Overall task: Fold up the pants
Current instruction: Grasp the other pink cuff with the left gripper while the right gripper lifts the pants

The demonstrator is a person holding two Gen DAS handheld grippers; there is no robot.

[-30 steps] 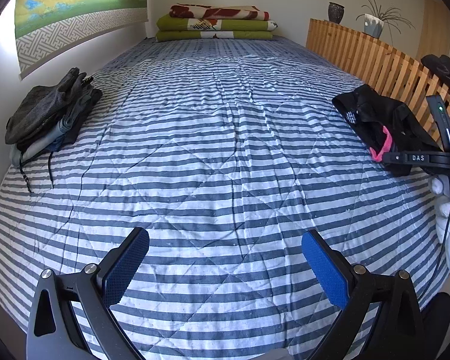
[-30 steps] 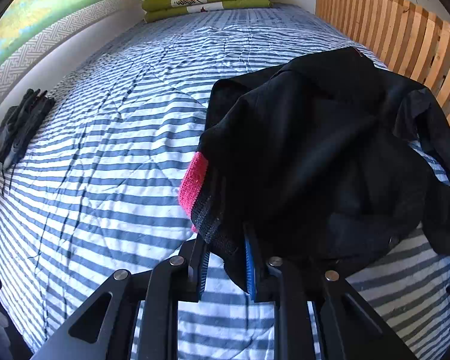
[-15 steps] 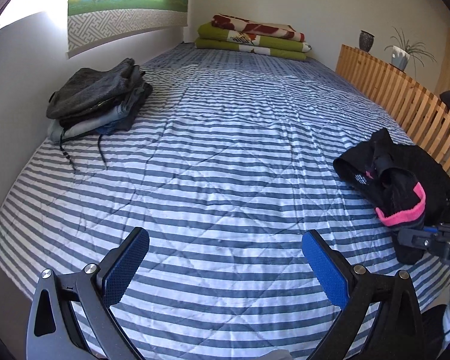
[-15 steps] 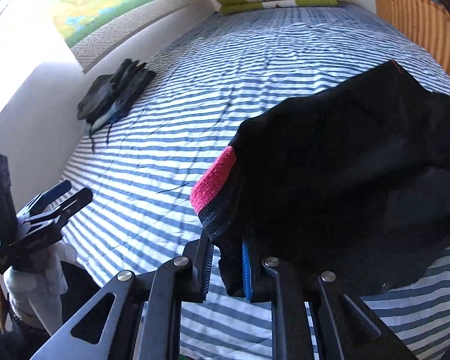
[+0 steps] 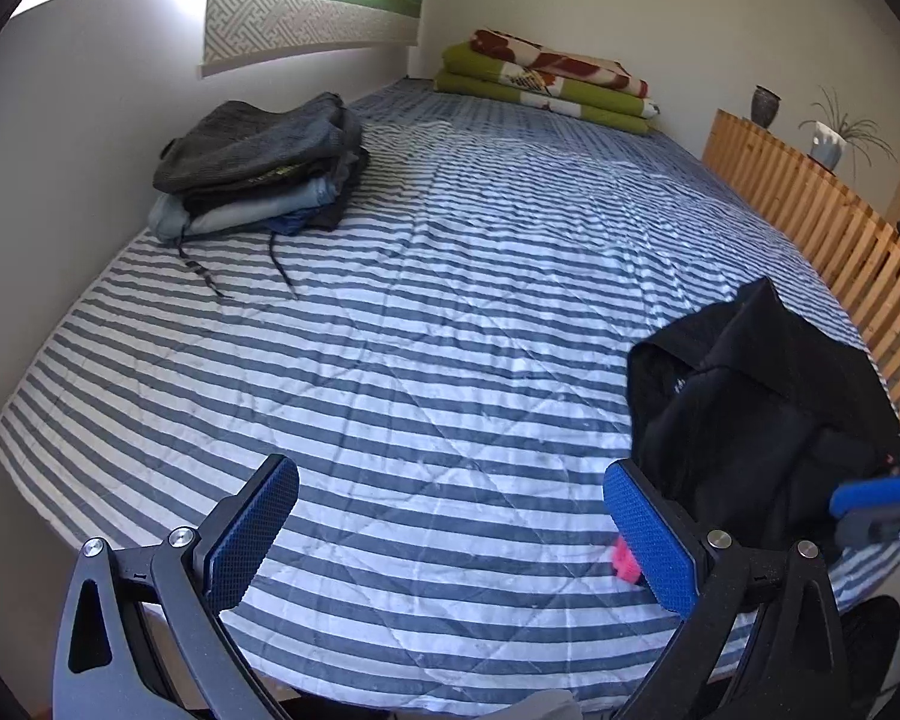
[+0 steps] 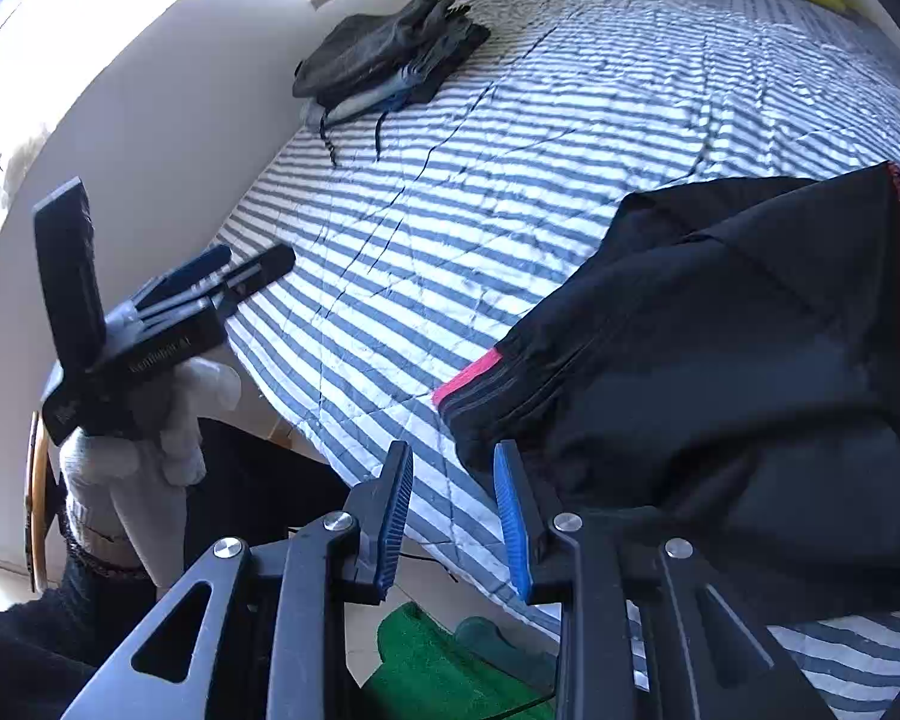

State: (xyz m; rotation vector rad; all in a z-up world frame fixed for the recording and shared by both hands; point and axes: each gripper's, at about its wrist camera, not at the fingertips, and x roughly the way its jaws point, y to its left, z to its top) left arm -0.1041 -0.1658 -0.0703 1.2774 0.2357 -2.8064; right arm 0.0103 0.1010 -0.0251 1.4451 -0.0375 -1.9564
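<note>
Right gripper [image 6: 453, 516] jaws have just been opening, empty; black pants [image 6: 750, 324] dropped bunched at bed's [image 5: 390, 360] near-right edge. Left gripper [image 5: 450, 534] open, empty. Spreading comes next.

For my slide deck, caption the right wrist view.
Right gripper, fingers just opened, releases black pants onto the striped bed.

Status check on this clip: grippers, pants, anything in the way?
Left gripper open, empty. Right gripper jaws just opened, nothing between them. Black pants crumpled at the bed edge, unfolded. Folded clothes stack far off; nothing in the way.
</note>
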